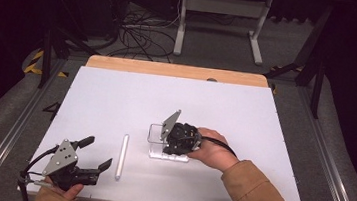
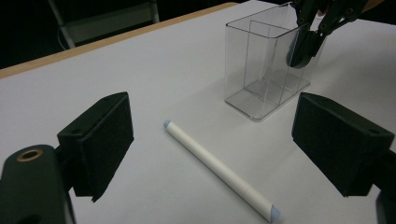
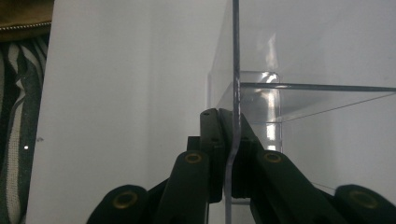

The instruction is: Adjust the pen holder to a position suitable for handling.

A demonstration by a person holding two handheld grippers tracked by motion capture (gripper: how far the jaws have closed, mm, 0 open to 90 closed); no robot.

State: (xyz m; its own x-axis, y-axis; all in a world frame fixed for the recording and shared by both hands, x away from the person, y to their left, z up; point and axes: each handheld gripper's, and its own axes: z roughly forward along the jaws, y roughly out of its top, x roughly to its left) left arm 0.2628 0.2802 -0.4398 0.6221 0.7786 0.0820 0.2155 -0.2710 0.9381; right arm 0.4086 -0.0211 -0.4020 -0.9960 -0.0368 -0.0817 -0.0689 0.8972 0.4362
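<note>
A dark room with cables on the floor surrounds a white table [image 1: 117, 89]. From the high view, the right gripper [image 1: 180, 139] clamps a wall of a clear box [image 1: 158, 139] near the table's middle, while the left gripper [image 1: 94, 158] hovers near the front edge, jaws spread wide and empty. A white tube [image 1: 122, 156] lies between them, long axis running front to back.

In the left gripper view, the tube [image 2: 219, 170] lies flat between the wide jaws, one end pointing toward the box [image 2: 266, 65].

In the right gripper view, the jaws pinch the box wall [image 3: 235, 70] edge-on. Likely the box should be held steady and upright while the left gripper closes across the tube's middle.
</note>
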